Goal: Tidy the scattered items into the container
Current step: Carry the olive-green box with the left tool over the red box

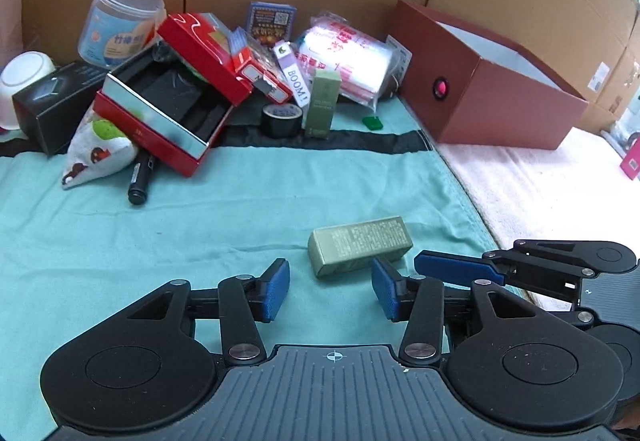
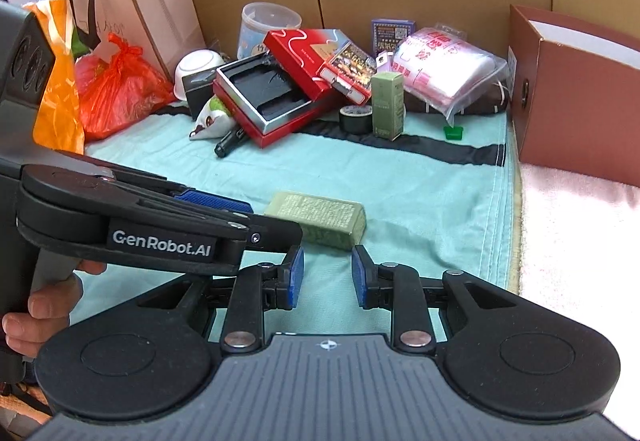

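The flat olive-green cardboard carton point(image 1: 360, 245) is seen lying on its long side on the teal cloth point(image 1: 160, 241), alone and well apart from the heap of clutter at the back. It is not held. The left gripper point(image 1: 330, 291) is spread, its blue pads standing to either side of the carton's near end without pressing on it (the right-hand pad sits just beside the carton's corner). The right gripper point(image 2: 327, 277) is held at a narrow gap with nothing between its pads; the carton lies just ahead of them.

The brown open-topped cardboard container point(image 1: 492, 97) stands at the far right, partly on the pink towel point(image 1: 540, 193), and the carton has not yet been brought to it.

Several risks can be judged from here. The two grippers are crowded together over one small box, so a collision between them is likely if both are advanced. The carton lies skewed to the left jaws, so if they are closed as they stand, it may be caught by a corner, twisted, and squirted out over the smooth cloth. The loose cloth could also be pinched and dragged along. A light empty carton could be crushed by a hard squeeze. On the carry, the container's tall near wall could be struck if the carton is not lifted high enough.
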`<state>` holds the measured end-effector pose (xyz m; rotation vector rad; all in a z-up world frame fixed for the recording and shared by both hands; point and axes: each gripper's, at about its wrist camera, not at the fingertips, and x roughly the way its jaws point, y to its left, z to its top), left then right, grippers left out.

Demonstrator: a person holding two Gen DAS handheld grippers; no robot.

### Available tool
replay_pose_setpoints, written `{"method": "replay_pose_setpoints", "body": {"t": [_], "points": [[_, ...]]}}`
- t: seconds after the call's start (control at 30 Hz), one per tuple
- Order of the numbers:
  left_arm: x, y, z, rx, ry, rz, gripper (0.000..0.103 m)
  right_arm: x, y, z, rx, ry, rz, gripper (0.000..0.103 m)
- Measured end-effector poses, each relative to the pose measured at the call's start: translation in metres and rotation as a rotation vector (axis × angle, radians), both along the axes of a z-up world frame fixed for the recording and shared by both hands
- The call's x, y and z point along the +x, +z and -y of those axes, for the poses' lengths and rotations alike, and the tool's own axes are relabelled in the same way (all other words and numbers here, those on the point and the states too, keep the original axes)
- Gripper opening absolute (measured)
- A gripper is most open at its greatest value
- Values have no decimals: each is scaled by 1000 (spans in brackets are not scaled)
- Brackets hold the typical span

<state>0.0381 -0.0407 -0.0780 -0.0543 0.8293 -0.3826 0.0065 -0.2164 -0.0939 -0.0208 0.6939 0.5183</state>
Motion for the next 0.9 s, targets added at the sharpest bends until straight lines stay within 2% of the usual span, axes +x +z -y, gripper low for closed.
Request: {"method": "replay_pose_setpoints", "body": {"t": [0.1, 0.33, 0.5, 0.7, 0.9], "points": [[6, 0, 0, -1, 3, -1, 66, 4, 1, 1, -12, 5, 13, 31], [15, 0, 1, -24, -10, 4, 65, 14, -1, 5, -14, 9, 27, 31], [20, -2, -7, -83, -17, -33, 66, 16, -2, 13, 23, 30, 27, 32], [22, -2, -4, -133, -36, -47, 65, 15, -3, 9, -26, 53, 42, 33], [24, -5, 0, -120, -40, -56, 60, 16, -5, 3, -42, 88, 48, 36]]}}
